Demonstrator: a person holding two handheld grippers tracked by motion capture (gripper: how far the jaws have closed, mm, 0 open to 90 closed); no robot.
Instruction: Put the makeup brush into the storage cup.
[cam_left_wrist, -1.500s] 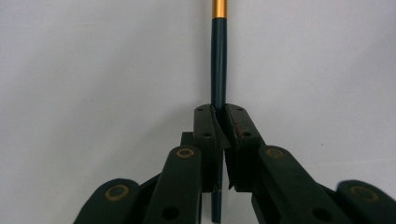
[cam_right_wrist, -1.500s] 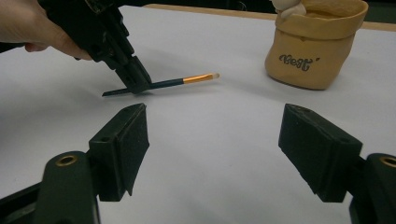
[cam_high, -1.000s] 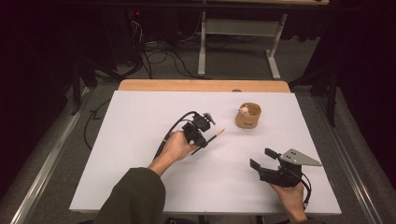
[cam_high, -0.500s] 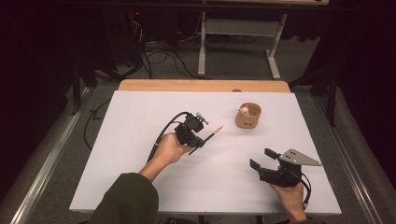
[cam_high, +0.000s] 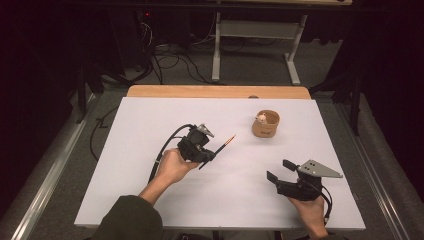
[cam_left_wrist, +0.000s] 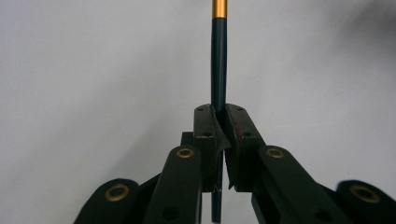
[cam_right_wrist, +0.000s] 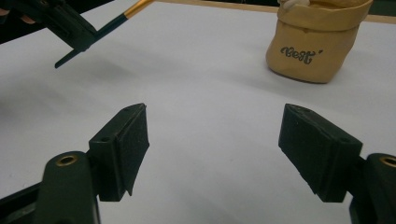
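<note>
You are sitting at a big flat white table (cam_high: 125, 165) with a pale wooden edge along its far side. Your left hand (cam_high: 172, 167) is reaching in over the middle of the table, and your right hand (cam_high: 310, 212) is resting near the front right corner. A small tan cloth pouch with dark curly letters on its front (cam_high: 265, 124) is standing upright on the far right part of the table, with something small and white peeking out of its top. Your black right gripper (cam_high: 280, 170) is sitting low over the table with its jaws spread wide apart and nothing between them, and it is pointing toward the pouch. Your black left gripper (cam_high: 210, 155) is hanging above the table, well apart from the pouch. Its jaws are pressed together and are pinching a thin dark pencil with a shiny gold band near its end (cam_left_wrist: 218, 70). The pencil is sticking out past the jaws, tilted up off the table, and its gold end is pointing toward the pouch without touching it.
</note>
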